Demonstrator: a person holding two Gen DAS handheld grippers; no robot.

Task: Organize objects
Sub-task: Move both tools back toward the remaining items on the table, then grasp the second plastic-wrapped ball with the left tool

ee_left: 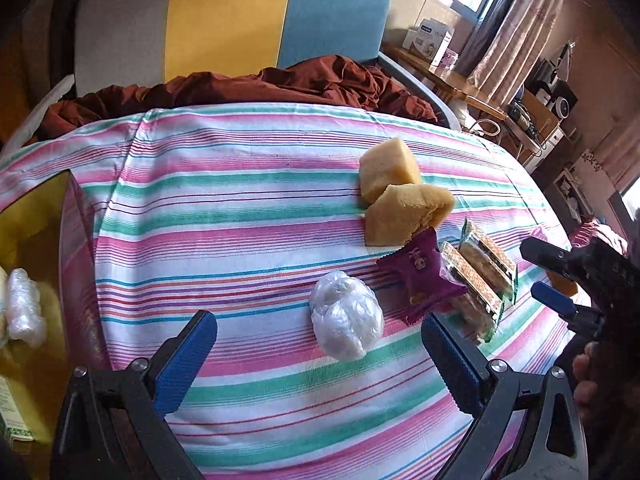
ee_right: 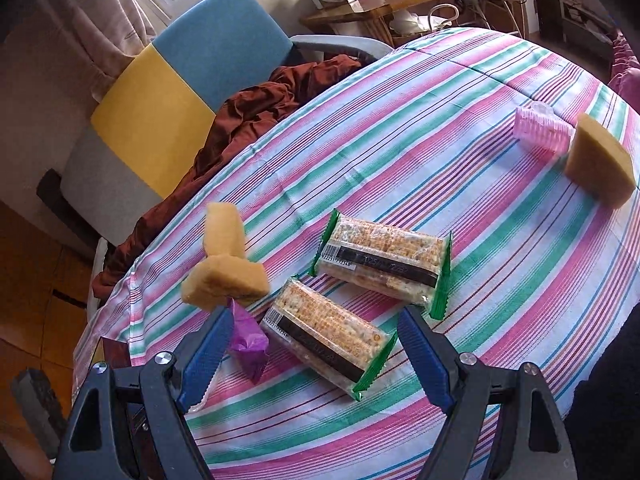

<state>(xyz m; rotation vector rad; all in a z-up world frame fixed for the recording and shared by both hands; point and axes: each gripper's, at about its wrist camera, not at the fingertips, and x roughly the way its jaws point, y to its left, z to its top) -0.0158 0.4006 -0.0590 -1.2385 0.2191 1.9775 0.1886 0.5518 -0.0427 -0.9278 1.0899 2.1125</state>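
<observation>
On the striped tablecloth [ee_left: 240, 208] lie a white plastic-wrapped ball [ee_left: 346, 316], a purple snack packet [ee_left: 424, 276], two green-edged cracker packs [ee_left: 480, 276] and two yellow sponges [ee_left: 400, 192]. My left gripper [ee_left: 320, 354] is open, its jaws on either side of the near end of the wrapped ball. My right gripper [ee_right: 314, 350] is open over the nearer cracker pack [ee_right: 328, 336]; the second pack [ee_right: 384, 264] lies beyond. It also shows in the left wrist view [ee_left: 540, 272]. The purple packet [ee_right: 248, 340] and the sponges [ee_right: 224, 264] lie to its left.
A third sponge [ee_right: 600, 164] and a pink ribbed cup [ee_right: 542, 128] lie at the table's far right. A chair [ee_left: 224, 20] with brown cloth [ee_left: 248, 88] stands behind the table. A yellow box [ee_left: 36, 216] with wrapped items sits at the left edge.
</observation>
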